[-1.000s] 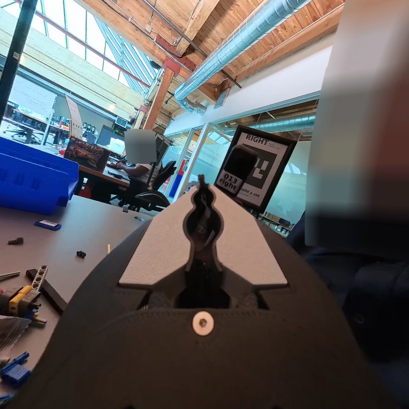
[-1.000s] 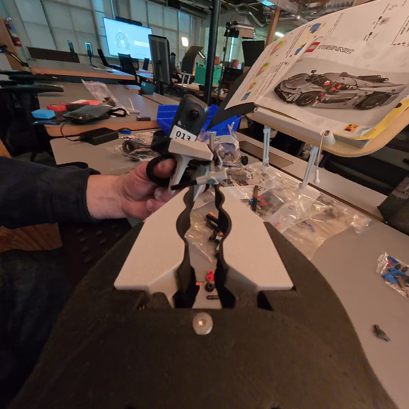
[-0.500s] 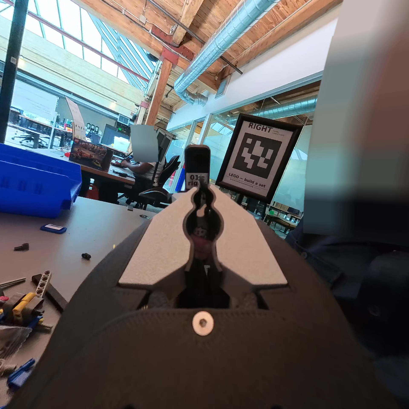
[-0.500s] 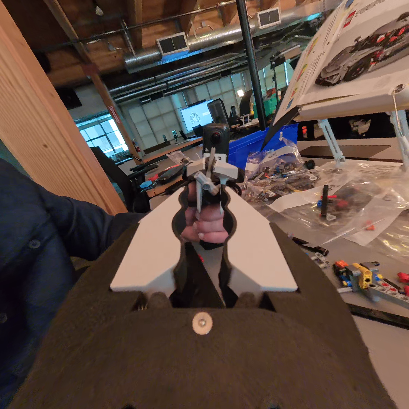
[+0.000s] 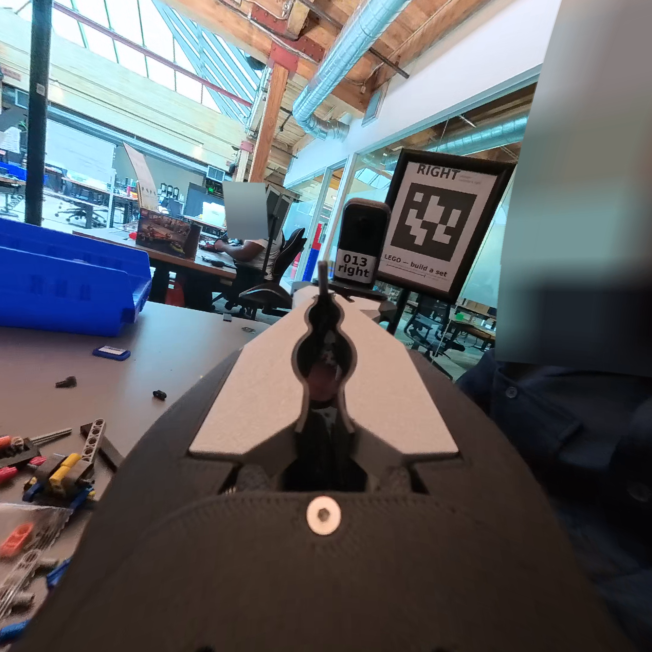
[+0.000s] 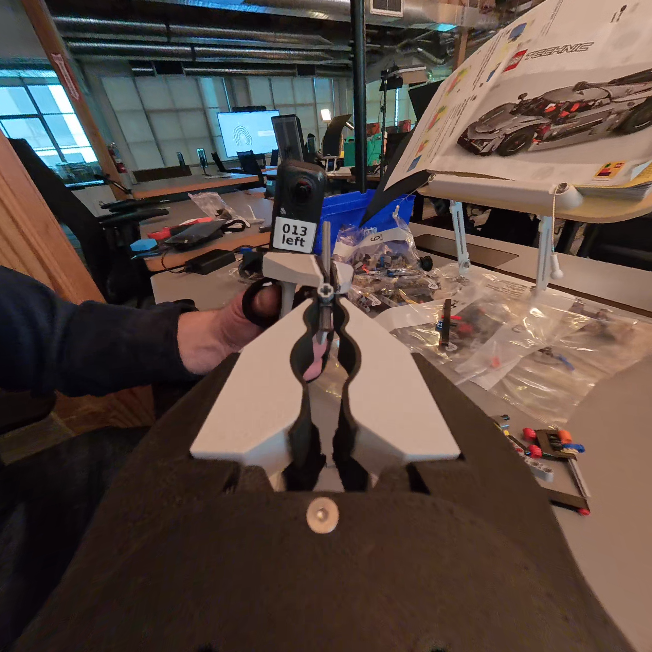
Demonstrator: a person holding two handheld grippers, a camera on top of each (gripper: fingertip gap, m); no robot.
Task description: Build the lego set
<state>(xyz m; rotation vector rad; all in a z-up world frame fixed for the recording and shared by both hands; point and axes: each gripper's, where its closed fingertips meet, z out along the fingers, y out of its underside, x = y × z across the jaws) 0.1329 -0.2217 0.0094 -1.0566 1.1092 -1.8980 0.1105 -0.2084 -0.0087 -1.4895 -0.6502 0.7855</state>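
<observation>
Pinching a dark axle (image 6: 326, 282), left tongs (image 5: 323, 300) face parted right tongs (image 6: 326, 310).

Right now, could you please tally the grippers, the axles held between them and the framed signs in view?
Grippers: 2 (left gripper, right gripper)
Grey axle: 1
Framed sign: 1
Total: 4

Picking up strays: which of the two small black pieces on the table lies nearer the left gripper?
The black pin beside the left gripper's dark body; the other black piece lies farther off, nearer the blue tag.
</observation>
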